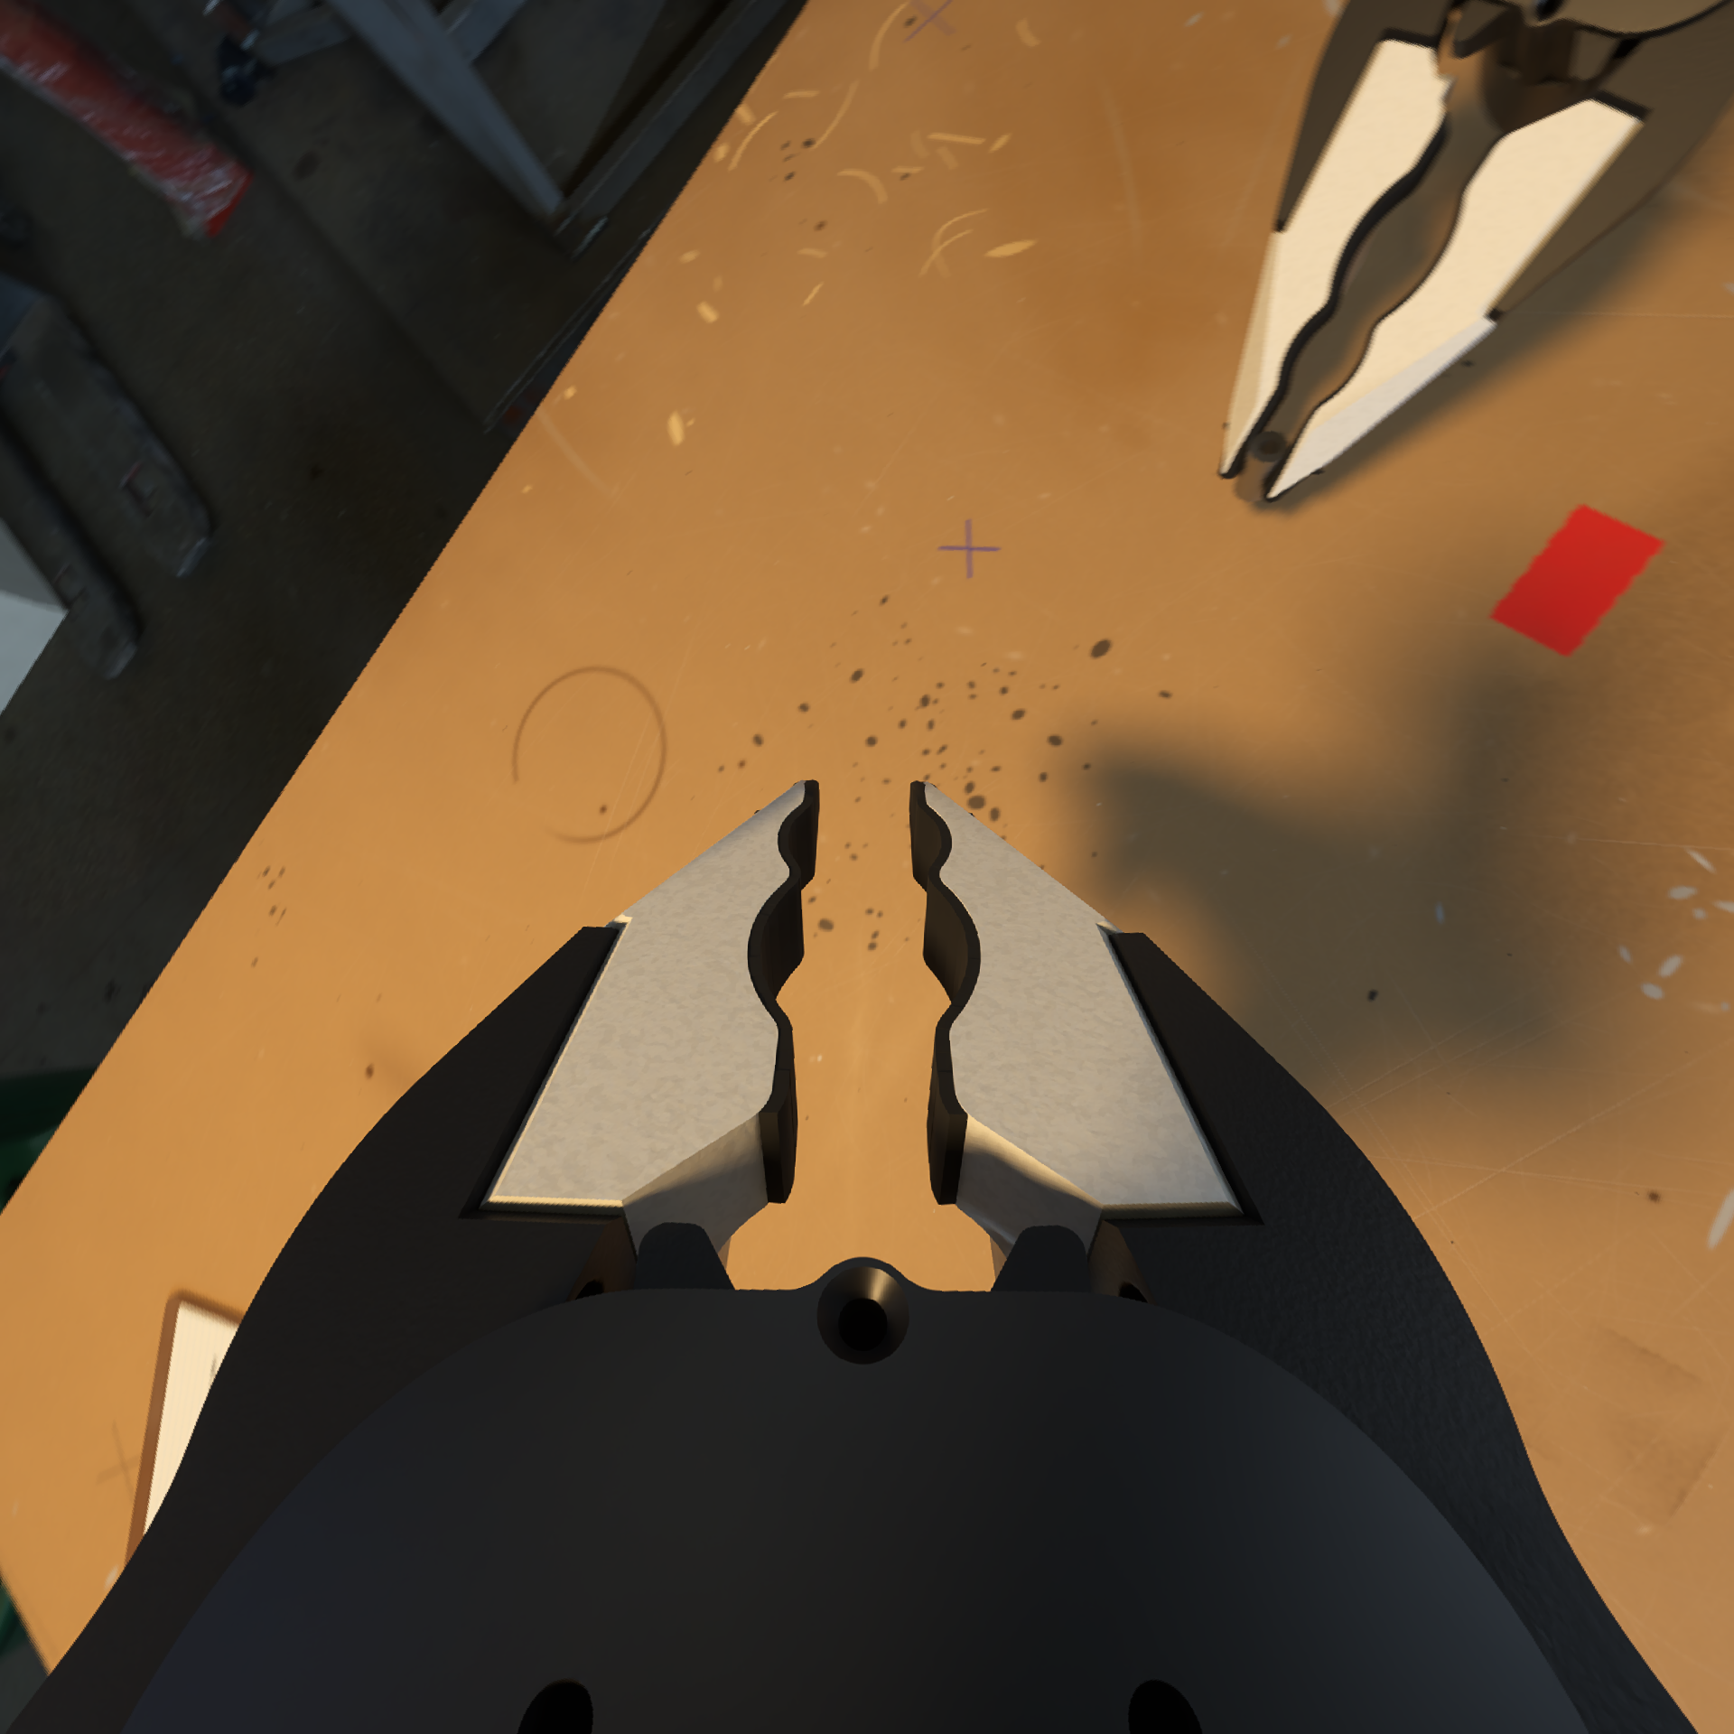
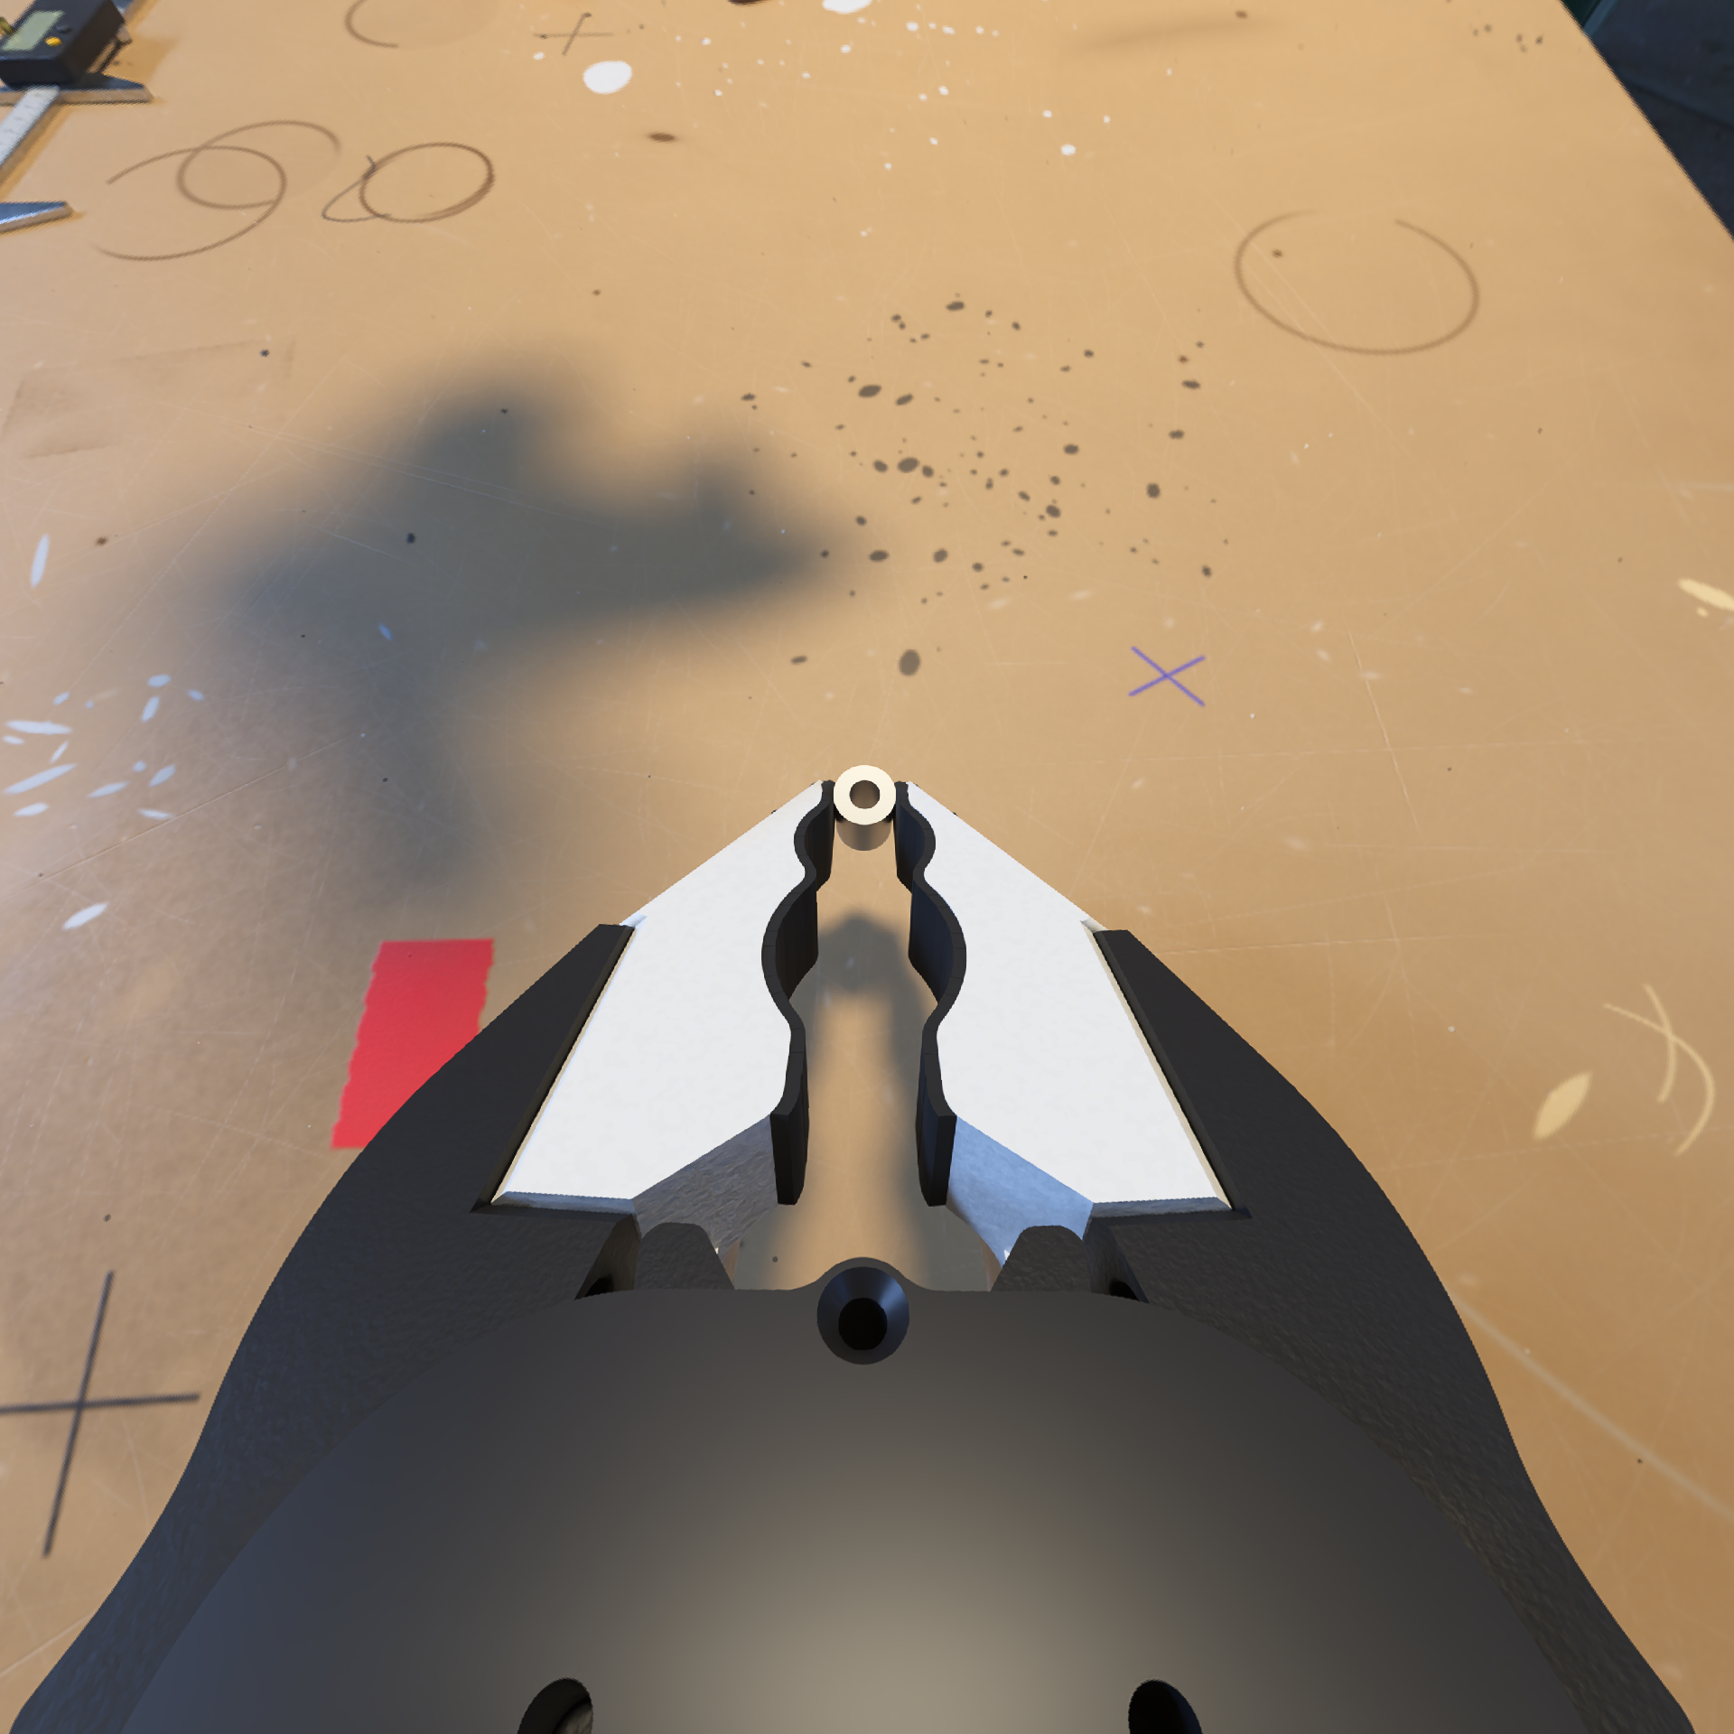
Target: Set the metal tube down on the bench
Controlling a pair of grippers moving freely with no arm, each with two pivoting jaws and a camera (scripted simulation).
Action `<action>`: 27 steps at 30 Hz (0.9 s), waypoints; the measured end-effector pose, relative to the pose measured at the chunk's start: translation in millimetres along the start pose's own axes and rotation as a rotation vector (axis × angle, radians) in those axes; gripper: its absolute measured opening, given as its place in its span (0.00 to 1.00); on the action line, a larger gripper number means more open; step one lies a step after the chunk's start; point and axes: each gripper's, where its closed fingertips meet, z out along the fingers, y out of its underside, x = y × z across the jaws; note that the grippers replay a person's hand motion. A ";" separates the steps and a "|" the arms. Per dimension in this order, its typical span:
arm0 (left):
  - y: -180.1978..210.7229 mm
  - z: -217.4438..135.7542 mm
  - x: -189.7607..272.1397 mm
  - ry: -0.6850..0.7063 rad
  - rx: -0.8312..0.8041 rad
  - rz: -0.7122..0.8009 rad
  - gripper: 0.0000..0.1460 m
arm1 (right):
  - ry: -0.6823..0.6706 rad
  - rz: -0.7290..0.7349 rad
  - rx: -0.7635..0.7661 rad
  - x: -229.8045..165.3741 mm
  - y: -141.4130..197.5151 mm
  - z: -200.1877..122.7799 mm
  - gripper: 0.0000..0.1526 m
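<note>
My right gripper is shut on a short metal tube, pinched upright between the fingertips, its ring-shaped top end facing the camera. It hangs above the brown bench. In the left wrist view the right gripper shows at the upper right, tips near the bench, with a bit of the tube dark between them. My left gripper is open and empty above the bench, apart from the right one.
A red patch lies on the bench left of my right gripper; it also shows in the left wrist view. A measuring tool lies at the far left. The bench edge drops to a dark floor. A white card lies nearby.
</note>
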 end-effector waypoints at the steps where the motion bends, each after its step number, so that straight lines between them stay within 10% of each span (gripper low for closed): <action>1: 3.3 -2.6 -3.7 -0.024 -0.009 -0.016 0.13 | 0.003 0.009 -0.008 0.4 1.6 1.0 0.08; 27: 57.6 -9.5 -31.8 -0.154 -0.212 -0.190 0.13 | 0.025 -0.034 -0.115 -4.1 20.6 12.2 0.08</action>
